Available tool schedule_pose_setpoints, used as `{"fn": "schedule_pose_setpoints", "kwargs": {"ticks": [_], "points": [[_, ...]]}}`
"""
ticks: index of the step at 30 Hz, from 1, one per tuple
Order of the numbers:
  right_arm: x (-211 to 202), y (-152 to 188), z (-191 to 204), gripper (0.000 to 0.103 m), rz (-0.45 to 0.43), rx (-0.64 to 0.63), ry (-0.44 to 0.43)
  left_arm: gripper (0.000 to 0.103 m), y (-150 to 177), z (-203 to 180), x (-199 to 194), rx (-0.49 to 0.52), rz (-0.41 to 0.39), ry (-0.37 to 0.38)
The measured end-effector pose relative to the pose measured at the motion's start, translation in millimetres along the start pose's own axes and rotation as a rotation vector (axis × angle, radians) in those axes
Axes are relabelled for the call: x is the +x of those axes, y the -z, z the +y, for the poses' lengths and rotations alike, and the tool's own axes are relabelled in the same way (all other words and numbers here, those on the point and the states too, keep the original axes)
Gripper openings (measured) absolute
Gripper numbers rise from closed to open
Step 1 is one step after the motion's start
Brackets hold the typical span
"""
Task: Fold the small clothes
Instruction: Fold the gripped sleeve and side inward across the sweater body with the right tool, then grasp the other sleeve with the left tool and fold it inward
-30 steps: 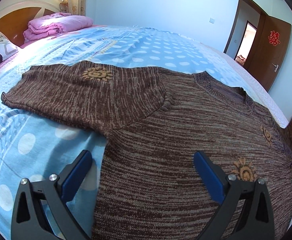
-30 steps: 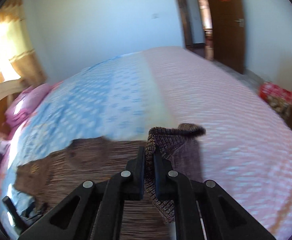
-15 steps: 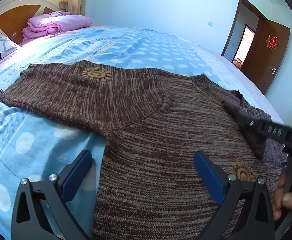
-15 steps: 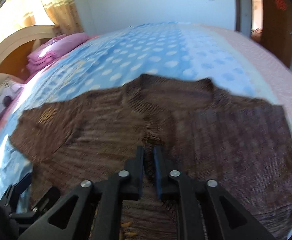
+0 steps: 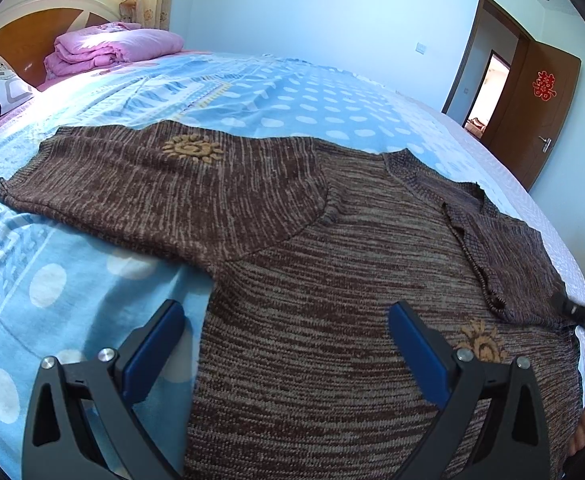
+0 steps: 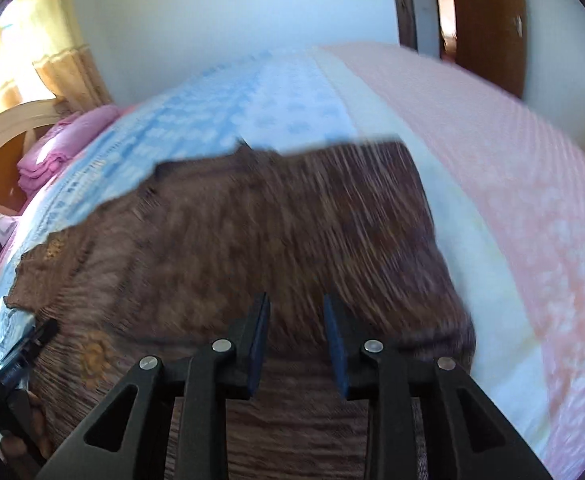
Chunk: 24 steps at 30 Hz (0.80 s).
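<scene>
Left-wrist view first: the left gripper [image 5: 286, 354] hangs low over the brown knit sweater [image 5: 324, 320], blue pads spread wide, one over the sweater's near body, the other over its edge, nothing between them. The sweater lies flat on the blue polka-dot bedspread [image 5: 252, 92]. Its one sleeve stretches out to the side, a tan sun motif [image 5: 191, 148] on it. The opposite sleeve [image 5: 504, 256] is folded in across the chest, inside-out weave showing. Beyond the sweater a pink folded quilt [image 5: 112, 48] sits by the headboard [image 5: 20, 40], and a brown door [image 5: 544, 108] stands open. Right-wrist view, blurred: the right gripper [image 6: 297, 348] is above the sweater's folded part, fingers a little apart and gripping nothing.
</scene>
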State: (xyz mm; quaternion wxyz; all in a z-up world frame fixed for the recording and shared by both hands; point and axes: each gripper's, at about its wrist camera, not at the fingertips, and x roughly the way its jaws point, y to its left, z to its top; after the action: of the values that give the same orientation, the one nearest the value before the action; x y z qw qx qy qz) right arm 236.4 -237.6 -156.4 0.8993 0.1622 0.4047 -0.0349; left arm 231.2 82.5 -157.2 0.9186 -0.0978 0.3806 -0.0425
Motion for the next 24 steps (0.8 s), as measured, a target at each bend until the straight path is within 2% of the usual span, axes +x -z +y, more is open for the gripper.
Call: {"fn": "schedule_pose_setpoints", "kwargs": {"ticks": [5, 7, 9, 11, 15, 17, 18, 19, 21, 23, 24], "points": [[-6.8, 1.5, 5.4, 0.029, 0.007, -0.047, 0.047, 0.103, -0.6, -0.5, 1.0, 0.006, 0.006, -0.008], [-15.5, -3.7, 13.2, 0.029, -0.018, -0.035, 0.073, 0.103, -0.7, -0.1, 1.2, 0.006, 0.006, -0.009], [-24.1, -9.0, 33.1, 0.028, -0.083, -0.061, 0.013, 0.103, -0.7, 0.1, 1.2, 0.006, 0.005, -0.008], [-20.2, -12.8, 55.5, 0.029, -0.098, -0.118, -0.025, 0.103, -0.8, -0.3, 1.6, 0.008, 0.008, -0.012], [9.0, -11.3, 103.5, 0.029, -0.064, -0.225, -0.077, 0.103, -1.5, -2.5, 2.4, 0.015, 0.018, -0.024], [32.2, -2.1, 118.8, 0.029, -0.016, -0.261, -0.082, 0.103, -2.3, -1.7, 2.3, 0.012, 0.021, -0.021], [39.8, 2.6, 121.8, 0.029, -0.005, -0.274, -0.062, 0.103, -2.7, -0.4, 1.7, 0.006, 0.021, -0.013], [35.4, 1.8, 122.3, 0.031, -0.03, -0.276, -0.066, 0.103, -3.1, 2.6, 0.7, -0.004, 0.023, 0.001], [34.6, 2.8, 118.7, 0.043, -0.031, -0.263, -0.086, 0.103, -4.4, 9.4, -2.9, -0.028, 0.032, 0.034], [32.0, 3.7, 112.1, 0.043, -0.035, -0.238, -0.117, 0.103, -9.8, 21.6, -10.8, -0.071, 0.042, 0.057], [31.1, 3.4, 109.6, 0.043, -0.034, -0.225, -0.128, 0.103, -14.6, 32.9, -18.4, -0.103, 0.023, 0.037]]}}
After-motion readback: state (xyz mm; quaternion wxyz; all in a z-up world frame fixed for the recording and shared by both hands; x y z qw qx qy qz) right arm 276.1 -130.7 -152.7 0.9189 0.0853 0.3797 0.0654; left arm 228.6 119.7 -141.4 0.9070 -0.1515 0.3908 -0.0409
